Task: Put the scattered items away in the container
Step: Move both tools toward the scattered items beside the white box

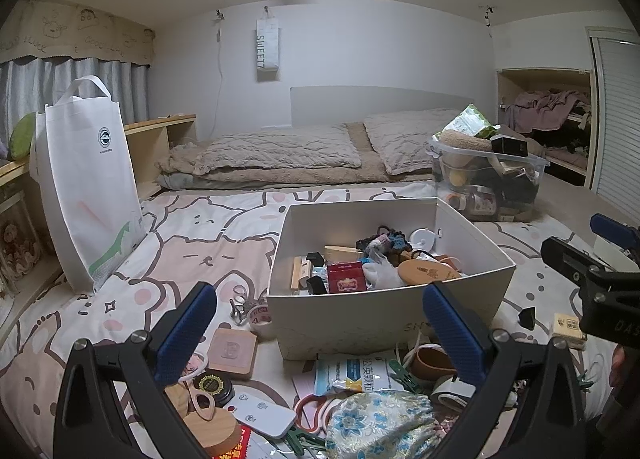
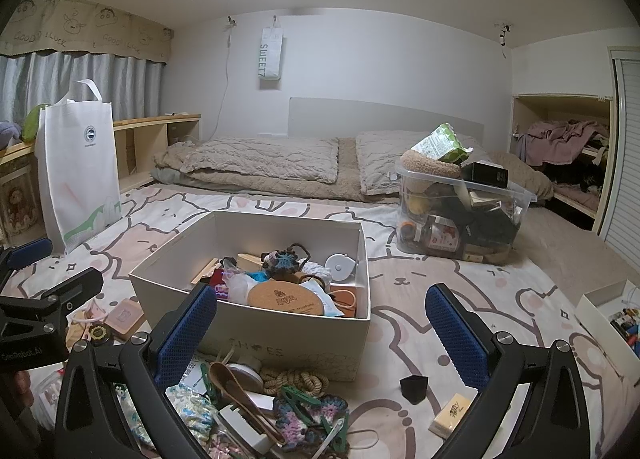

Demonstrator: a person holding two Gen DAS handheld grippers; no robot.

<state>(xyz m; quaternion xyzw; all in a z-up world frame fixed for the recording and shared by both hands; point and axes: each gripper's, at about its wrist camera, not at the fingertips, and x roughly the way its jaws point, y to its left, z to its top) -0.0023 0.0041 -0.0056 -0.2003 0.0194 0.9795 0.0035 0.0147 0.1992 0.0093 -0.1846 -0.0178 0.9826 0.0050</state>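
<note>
A white cardboard box point(image 1: 384, 323) stands on the bed, part filled with small items; in the right wrist view the box point(image 2: 280, 347) shows a cork coaster point(image 2: 286, 298) on top. My left gripper point(image 1: 320, 323) is open and empty, hovering before the box's near wall. My right gripper point(image 2: 322, 325) is open and empty, near the box's front right corner. Scattered items lie in front of the box: a pink square coaster point(image 1: 233, 353), a floral pouch point(image 1: 380, 423), a white remote point(image 1: 262, 413), a wooden spoon point(image 2: 240, 391), a rope coil point(image 2: 292, 379), green pegs point(image 2: 300, 399).
A white tote bag point(image 1: 86, 187) stands at the left. A clear plastic bin point(image 1: 486, 183) full of things sits behind the box at the right. A small black cup point(image 2: 414, 389) and a yellow bar point(image 2: 452, 415) lie right of the box. Pillows lie at the back.
</note>
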